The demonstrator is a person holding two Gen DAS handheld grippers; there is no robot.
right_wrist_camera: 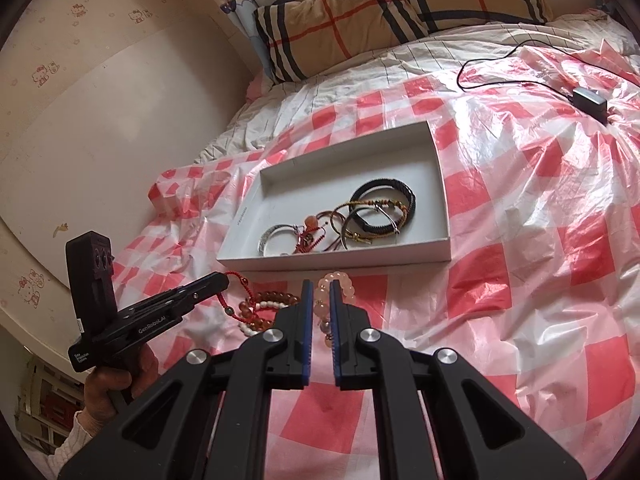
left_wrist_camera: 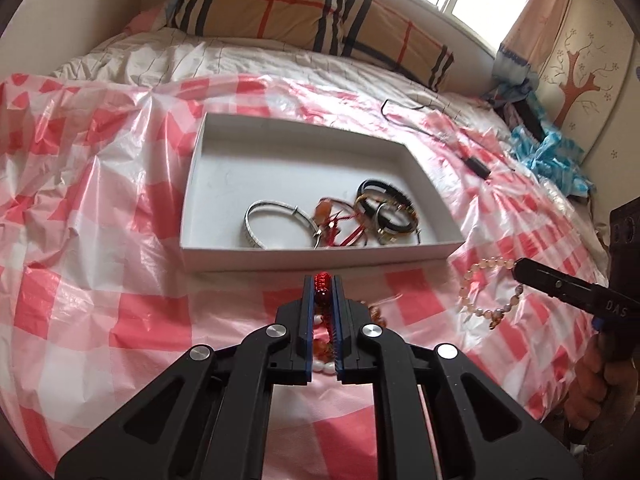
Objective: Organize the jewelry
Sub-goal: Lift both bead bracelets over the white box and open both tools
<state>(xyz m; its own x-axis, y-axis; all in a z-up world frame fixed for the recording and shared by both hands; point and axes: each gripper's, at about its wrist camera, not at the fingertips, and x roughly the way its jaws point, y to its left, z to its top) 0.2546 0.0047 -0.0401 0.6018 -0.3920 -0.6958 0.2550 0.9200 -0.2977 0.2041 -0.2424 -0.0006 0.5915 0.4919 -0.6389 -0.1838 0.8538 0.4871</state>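
Observation:
A white shallow box (left_wrist_camera: pixel 320 258) (right_wrist_camera: pixel 438 184) lies on the checked plastic sheet and holds several bracelets: a silver bangle (left_wrist_camera: pixel 256 216), red cord pieces (left_wrist_camera: pixel 336 220) and black bands (left_wrist_camera: pixel 384 200) (right_wrist_camera: pixel 384 200). My left gripper (left_wrist_camera: pixel 322 282) (right_wrist_camera: pixel 224 280) is shut on a red beaded cord bracelet (left_wrist_camera: pixel 322 286) (right_wrist_camera: pixel 236 280), just in front of the box. More bead bracelets (right_wrist_camera: pixel 264 306) lie under it. My right gripper (right_wrist_camera: pixel 319 286) (left_wrist_camera: pixel 518 270) has its jaws narrowly apart around a pale pink bead bracelet (right_wrist_camera: pixel 338 284) (left_wrist_camera: pixel 492 280); whether they grip it is unclear.
The bed carries a red-and-white checked plastic sheet (left_wrist_camera: pixel 100 200) (right_wrist_camera: pixel 540 240). A plaid pillow (left_wrist_camera: pixel 304 8) (right_wrist_camera: pixel 380 8) lies at the head. A black charger with cable (left_wrist_camera: pixel 476 164) (right_wrist_camera: pixel 590 100) lies beyond the box. Blue plastic (left_wrist_camera: pixel 552 152) sits at the bed's right edge.

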